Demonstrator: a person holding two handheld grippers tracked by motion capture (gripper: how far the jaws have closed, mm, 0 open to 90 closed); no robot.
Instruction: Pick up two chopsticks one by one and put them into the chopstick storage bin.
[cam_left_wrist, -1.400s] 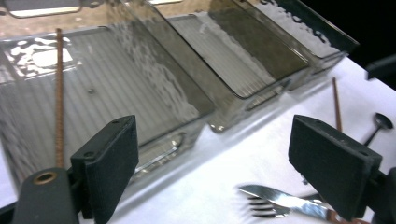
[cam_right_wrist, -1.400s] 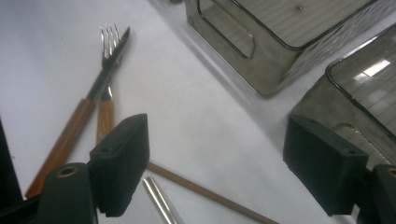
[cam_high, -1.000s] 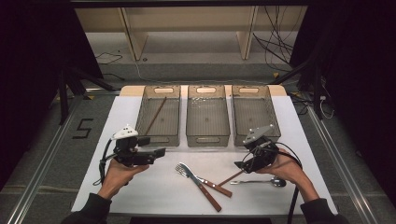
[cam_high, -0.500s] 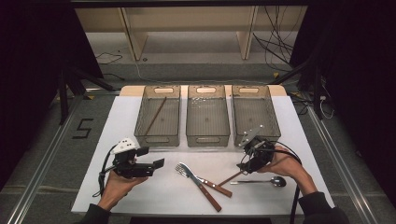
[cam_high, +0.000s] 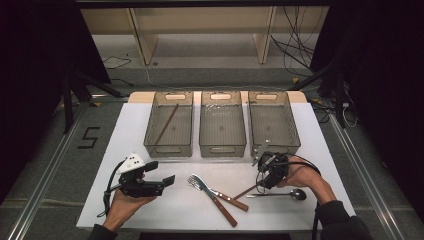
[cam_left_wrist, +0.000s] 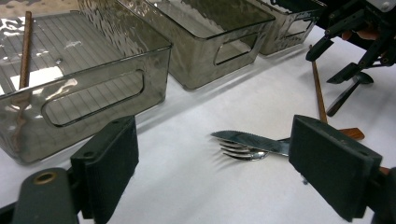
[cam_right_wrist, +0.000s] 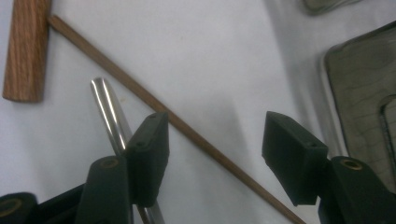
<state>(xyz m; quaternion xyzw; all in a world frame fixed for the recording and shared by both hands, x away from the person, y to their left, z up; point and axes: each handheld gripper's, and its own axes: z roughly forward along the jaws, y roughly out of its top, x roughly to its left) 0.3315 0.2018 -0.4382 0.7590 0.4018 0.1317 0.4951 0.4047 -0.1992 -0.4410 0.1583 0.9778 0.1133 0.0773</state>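
Right gripper (cam_right_wrist: 212, 154) closing, part-open, straddling chopstick (cam_right_wrist: 140, 95), gripping nothing

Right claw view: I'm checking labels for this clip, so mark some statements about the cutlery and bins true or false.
1. A chopstick lies between the right claw jaws. True.
2. The right claw grips the spoon. False: the jaws stand open, unclamped.
3. The left bin holds a chopstick. True.
4. The fork lies in the middle bin. False: it lies on the table.
5. The left claw is open. True.
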